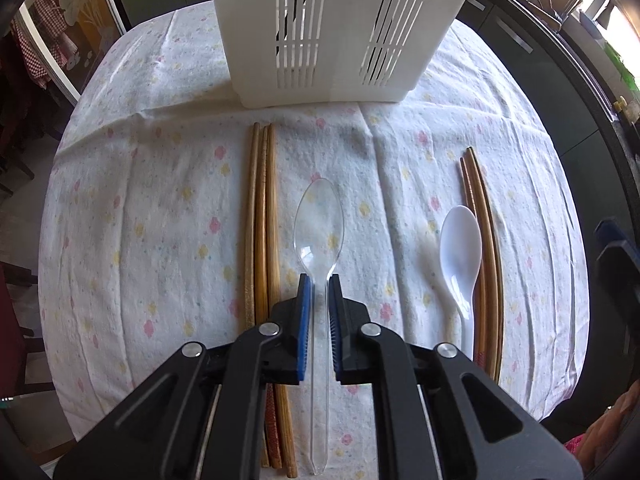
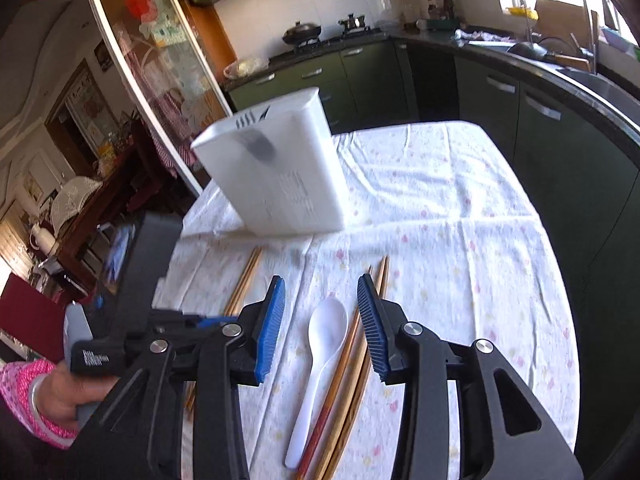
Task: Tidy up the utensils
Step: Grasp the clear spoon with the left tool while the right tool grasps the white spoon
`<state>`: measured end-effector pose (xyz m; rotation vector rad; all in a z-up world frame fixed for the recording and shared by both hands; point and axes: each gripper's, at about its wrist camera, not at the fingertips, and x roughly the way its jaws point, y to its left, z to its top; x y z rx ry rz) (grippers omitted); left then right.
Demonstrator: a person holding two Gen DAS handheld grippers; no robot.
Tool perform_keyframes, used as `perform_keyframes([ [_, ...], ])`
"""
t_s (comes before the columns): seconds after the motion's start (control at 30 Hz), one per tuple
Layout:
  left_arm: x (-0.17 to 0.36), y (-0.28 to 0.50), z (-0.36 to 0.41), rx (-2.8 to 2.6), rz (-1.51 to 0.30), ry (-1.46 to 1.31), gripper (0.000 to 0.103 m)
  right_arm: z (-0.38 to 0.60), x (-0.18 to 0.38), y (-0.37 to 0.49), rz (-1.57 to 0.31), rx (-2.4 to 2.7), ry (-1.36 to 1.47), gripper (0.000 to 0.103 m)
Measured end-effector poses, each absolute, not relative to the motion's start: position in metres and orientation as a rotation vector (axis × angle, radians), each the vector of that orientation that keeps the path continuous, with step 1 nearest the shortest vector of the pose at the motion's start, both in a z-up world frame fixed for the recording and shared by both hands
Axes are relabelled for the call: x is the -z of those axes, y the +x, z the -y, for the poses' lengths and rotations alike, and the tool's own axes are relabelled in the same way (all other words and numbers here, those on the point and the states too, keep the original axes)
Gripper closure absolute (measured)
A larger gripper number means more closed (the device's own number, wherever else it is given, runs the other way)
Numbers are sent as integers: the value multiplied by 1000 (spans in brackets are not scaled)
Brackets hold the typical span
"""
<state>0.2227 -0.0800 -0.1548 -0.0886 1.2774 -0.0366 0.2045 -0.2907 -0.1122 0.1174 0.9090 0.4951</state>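
Spoons lie on the table (image 1: 160,200): the left gripper (image 1: 319,280) has its jaws clamped on the clear spoon (image 1: 319,224); the right gripper (image 2: 321,292) hovers, jaws apart, over the white spoon (image 2: 326,328).

Daylight from blown-out windows (image 2: 616,8) at right floods both fisheye views; edges bow, and the utensil caddy (image 2: 276,172) blurs.

The white utensil holder (image 1: 336,32) is cut off by the top edge in the left wrist view, so its rim and inside go unseen; in the right wrist view it is blurred (image 2: 276,172), with a dark shape inside too smeared to name. The left chopsticks (image 1: 260,220) pass under the left gripper (image 1: 318,280). The clear spoon (image 1: 319,240) is hard to trace against the tablecloth (image 1: 160,200).
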Motion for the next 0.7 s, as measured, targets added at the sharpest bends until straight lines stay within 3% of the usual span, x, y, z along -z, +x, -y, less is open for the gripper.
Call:
perform_keyframes([
  [0.27,124,208,74,51,-1148,-58,94,254,170,186,-1051,-454,-39,74],
  [0.7,120,206,77,96,-1117,-51,94,238,182,211,-1123,-419,-55,77],
])
